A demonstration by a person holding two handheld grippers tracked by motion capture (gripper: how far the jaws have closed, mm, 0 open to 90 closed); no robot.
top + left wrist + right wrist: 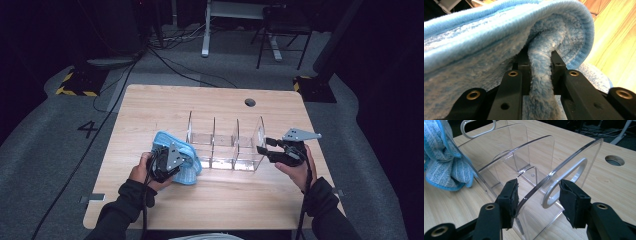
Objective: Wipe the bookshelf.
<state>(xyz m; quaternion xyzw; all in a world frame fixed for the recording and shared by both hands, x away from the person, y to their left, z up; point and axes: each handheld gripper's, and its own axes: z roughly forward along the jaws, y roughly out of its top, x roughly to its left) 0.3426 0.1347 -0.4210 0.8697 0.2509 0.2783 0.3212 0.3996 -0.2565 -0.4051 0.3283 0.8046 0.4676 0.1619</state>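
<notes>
A "4" (pixel 87 129) is marked on the grey floor; on the wooden table (pixel 150 107), the left gripper (pixel 540 65) is clamped on a blue microfibre cloth (pixel 499 37), the right gripper (pixel 537 195) on the clear acrylic organiser's (pixel 534 157) end wall.

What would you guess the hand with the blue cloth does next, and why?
Probably it slides the blue cloth along the clear organizer's end wall to wipe it. The left gripper is shut on a fold of cloth already pressed against that wall, and the right gripper straddles the far end panel, seemingly steadying the organizer.
</notes>
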